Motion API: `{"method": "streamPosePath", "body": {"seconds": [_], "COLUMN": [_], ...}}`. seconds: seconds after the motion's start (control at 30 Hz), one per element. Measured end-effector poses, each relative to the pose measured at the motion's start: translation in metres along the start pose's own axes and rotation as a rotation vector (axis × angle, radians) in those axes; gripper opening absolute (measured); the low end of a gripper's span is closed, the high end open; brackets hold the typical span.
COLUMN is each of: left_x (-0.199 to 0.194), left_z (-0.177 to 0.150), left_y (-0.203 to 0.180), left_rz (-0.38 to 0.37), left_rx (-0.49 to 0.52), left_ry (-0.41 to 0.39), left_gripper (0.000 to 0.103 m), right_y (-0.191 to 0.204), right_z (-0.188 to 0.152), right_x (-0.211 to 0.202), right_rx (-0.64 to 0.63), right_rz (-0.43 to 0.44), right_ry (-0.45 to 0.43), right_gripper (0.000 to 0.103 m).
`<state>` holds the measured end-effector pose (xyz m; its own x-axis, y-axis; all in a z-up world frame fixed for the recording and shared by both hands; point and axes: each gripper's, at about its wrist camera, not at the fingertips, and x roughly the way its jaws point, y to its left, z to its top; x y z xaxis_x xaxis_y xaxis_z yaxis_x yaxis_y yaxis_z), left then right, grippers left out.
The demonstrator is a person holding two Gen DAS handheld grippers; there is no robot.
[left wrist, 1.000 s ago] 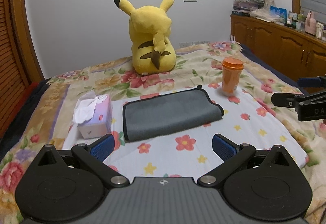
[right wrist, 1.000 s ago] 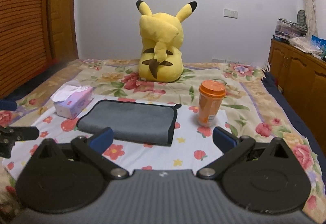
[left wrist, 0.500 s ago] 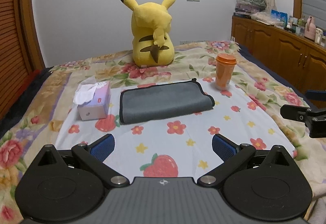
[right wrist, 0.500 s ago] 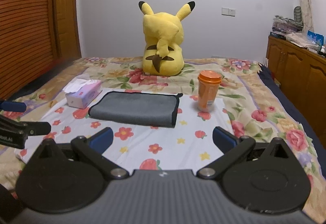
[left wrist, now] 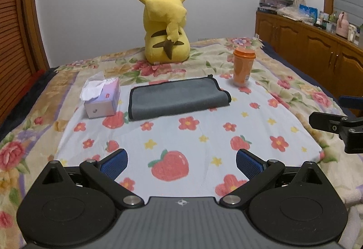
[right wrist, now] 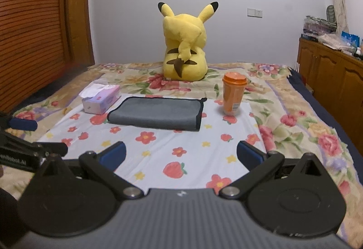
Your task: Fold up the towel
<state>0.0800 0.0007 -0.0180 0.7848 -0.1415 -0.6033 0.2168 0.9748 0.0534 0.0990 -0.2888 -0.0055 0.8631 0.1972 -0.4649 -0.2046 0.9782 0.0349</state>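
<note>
**A:** Bottom of the frame in each wrist view: the left tongs (left wrist: 180,161) and the right tongs (right wrist: 180,156), both spread wide, blue pads (left wrist: 114,162) far apart, nothing held between them. Where does the towel lie?

**B:** Centre of both frames, well beyond the tongs. The grey towel (left wrist: 178,97) lies flat on a flower-printed sheet (left wrist: 204,133) spread over the bed (left wrist: 292,90), apparently already doubled over, its dark-trimmed edges stacked at the right-hand end.

**A:** How would it handle, by your reading?

**B:** Soft and light, by the look of it; limp cloth that will sag from any pinch and drag the sheet under it if scraped. Not fragile, not slippery.

**A:** And the place to take hold?

**B:** The two near corners, lower left and lower right of the towel, one for each tongs, catching every layer at the trim. A pinch on the top layer alone would likely peel the fold open.

**A:** Anything crowding it?

**B:** A tissue box (left wrist: 102,99) just beside its left end, an orange cup (left wrist: 244,66) near its upper right corner, a yellow plush toy (left wrist: 166,29) behind, toward the top of the frame.
</note>
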Motion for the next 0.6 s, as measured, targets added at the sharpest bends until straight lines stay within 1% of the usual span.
{"method": "streamPosePath", "body": {"seconds": [0.33,0.6], "left_x": [0.0,-0.004], "left_z": [-0.026,-0.031], "left_y": [-0.01,-0.021], "left_rz": [-0.002,0.004], "left_rx": [-0.049,-0.034], "left_ry": [0.024,0.005], "left_gripper": [0.103,0.103], "right_y": [-0.002,-0.007], "right_z": [-0.023,-0.033], "right_x": [-0.002,-0.005], "right_rx": [-0.006,0.002], "right_rz": [0.0,0.012], "right_ry": [0.009,0.002], "right_gripper": [0.103,0.103]}}
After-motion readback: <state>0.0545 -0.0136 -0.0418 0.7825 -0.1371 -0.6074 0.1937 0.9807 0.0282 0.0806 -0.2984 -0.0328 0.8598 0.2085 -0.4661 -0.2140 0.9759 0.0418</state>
